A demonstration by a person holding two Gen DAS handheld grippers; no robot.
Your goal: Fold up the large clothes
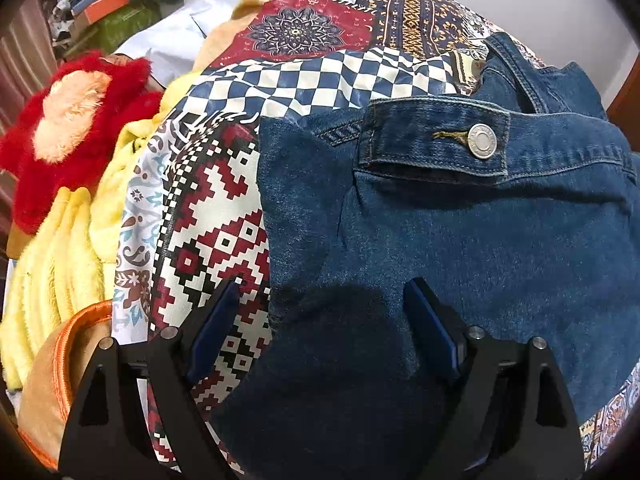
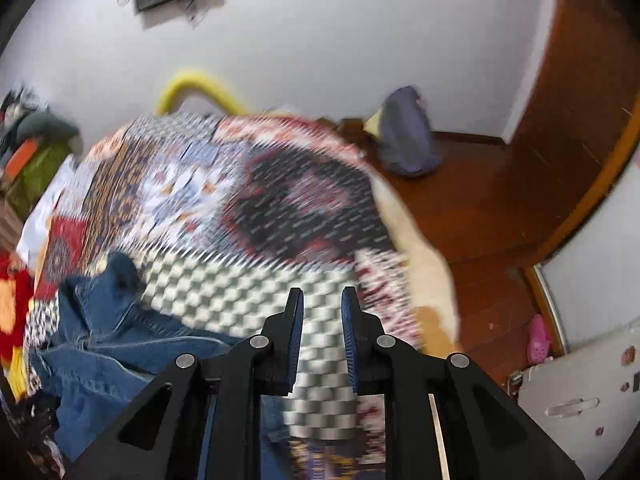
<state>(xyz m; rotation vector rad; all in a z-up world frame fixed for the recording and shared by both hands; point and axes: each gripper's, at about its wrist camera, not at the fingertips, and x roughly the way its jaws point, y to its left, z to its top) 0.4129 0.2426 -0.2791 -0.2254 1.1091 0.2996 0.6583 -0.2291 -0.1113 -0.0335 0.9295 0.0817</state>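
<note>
A: Where is the denim jacket (image 1: pixel 460 240)?
B: On the patterned bedspread (image 1: pixel 224 216). The left tool (image 1: pixel 320 304) hangs over it, spread wide, pads clear. Only this view shows the metal button (image 1: pixel 482 141).
A: The right tool (image 2: pixel 322 300)?
B: Closed, empty, beside the jacket; its blurred view alone shows wooden floor (image 2: pixel 480 208).

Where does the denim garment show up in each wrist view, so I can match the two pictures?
Left wrist: the denim garment fills the centre and right, its metal button upper right.
Right wrist: it lies crumpled at lower left; no button visible.
Shared landmark: the checkered patch of the bedspread bordering the denim.
</note>
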